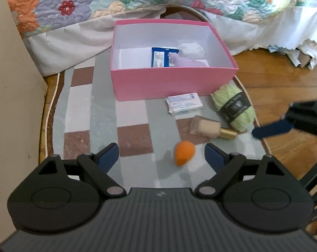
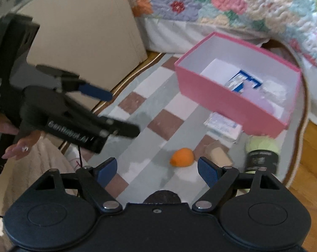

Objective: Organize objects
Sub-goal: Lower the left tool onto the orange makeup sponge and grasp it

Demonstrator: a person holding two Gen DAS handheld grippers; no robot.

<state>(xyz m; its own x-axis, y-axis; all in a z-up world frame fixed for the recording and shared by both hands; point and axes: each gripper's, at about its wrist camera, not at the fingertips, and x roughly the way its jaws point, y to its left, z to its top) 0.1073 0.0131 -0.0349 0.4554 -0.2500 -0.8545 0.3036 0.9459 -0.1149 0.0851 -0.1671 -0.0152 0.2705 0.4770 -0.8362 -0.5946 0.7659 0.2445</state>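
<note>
Lying just ahead of right gripper (image 2: 157, 171), between spread fingers: orange sponge (image 2: 182, 157).

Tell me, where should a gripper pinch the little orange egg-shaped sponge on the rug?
Probably across the orange sponge's fat rounded middle, coming from above. It lies on its side on the checked rug, nothing touching it, and the narrow tip could slip out. The open left gripper already has it between its fingers.
</note>
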